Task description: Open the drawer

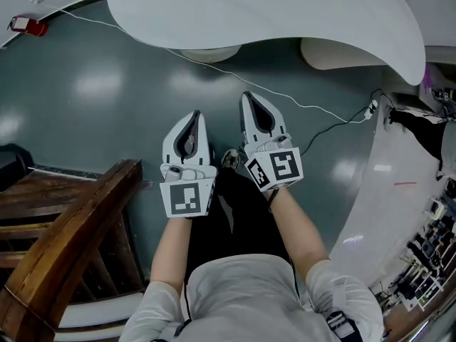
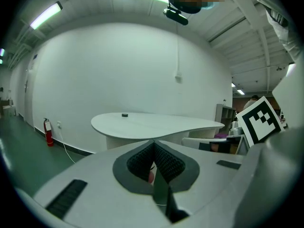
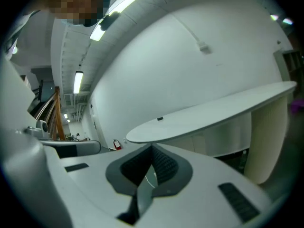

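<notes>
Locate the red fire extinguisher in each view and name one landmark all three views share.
Head view: fire extinguisher in the top left corner, by the wall.
Left gripper view: fire extinguisher at the left, against the white wall.
Right gripper view: fire extinguisher tiny, left of centre, by the tip of the curved white table.
Shared landmark: that table.
</notes>
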`<state>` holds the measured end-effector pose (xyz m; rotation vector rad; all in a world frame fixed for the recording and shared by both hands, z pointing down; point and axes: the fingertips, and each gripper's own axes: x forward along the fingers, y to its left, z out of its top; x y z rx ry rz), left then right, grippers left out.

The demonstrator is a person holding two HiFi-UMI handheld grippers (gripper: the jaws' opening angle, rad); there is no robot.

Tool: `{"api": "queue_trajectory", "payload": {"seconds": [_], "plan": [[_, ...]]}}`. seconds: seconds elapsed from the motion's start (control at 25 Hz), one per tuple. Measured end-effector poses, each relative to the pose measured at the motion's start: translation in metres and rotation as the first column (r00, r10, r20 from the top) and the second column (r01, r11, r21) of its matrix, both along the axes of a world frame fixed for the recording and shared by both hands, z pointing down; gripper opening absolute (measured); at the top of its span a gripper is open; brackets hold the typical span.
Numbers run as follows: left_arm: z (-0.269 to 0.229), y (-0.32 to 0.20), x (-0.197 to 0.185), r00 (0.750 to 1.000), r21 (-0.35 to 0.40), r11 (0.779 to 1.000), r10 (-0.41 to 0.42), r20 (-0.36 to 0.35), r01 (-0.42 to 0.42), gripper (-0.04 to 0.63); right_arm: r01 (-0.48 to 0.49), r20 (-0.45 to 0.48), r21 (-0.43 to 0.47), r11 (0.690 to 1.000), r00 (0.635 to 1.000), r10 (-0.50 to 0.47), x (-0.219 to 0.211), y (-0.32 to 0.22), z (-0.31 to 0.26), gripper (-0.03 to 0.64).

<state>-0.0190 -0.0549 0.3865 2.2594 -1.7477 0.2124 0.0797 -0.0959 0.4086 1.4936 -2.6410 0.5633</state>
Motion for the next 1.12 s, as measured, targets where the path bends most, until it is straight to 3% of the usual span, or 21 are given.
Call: {"api": "queue_trajectory", "payload": {"seconds": [0.16,0.4,0.72,0.88,1.0,1.12], "plan": [[0.031,-0.004,-0.012,1.000,-0.003,1.000,-0.010,0.014,0.010,0.002,-0.003,0.046,-0.018,1.000,0.999,0.004,-0.010,0.001,0.031,0.011],[0.067,-0.011,-0.032,1.000,-0.005,1.000,-0.016,0.003,0.016,0.002,-0.001,0.037,-0.046,0.999,0.999,0.002,-0.026,-0.006,0.075,0.011],[0.091,-0.029,-0.047,0.998,-0.027,0.999,0.043,-0.042,-0.044,0.002,-0.020,0.026,-0.093,0.995,0.999,0.022,-0.057,-0.015,0.114,0.011],[0.097,-0.031,-0.050,0.998,0.005,0.999,0.054,-0.036,-0.053,0.002,-0.015,0.005,-0.060,0.998,1.000,0.015,-0.065,-0.016,0.126,0.011],[0.116,-0.025,-0.045,0.997,-0.019,0.997,0.071,-0.001,-0.071,0.002,-0.028,0.035,-0.072,0.997,0.999,0.031,-0.061,-0.014,0.148,0.011],[0.134,-0.023,-0.046,0.996,0.018,0.996,0.081,0.021,-0.082,0.002,-0.036,0.066,-0.080,0.996,0.997,0.041,-0.066,-0.011,0.172,0.011]]}}
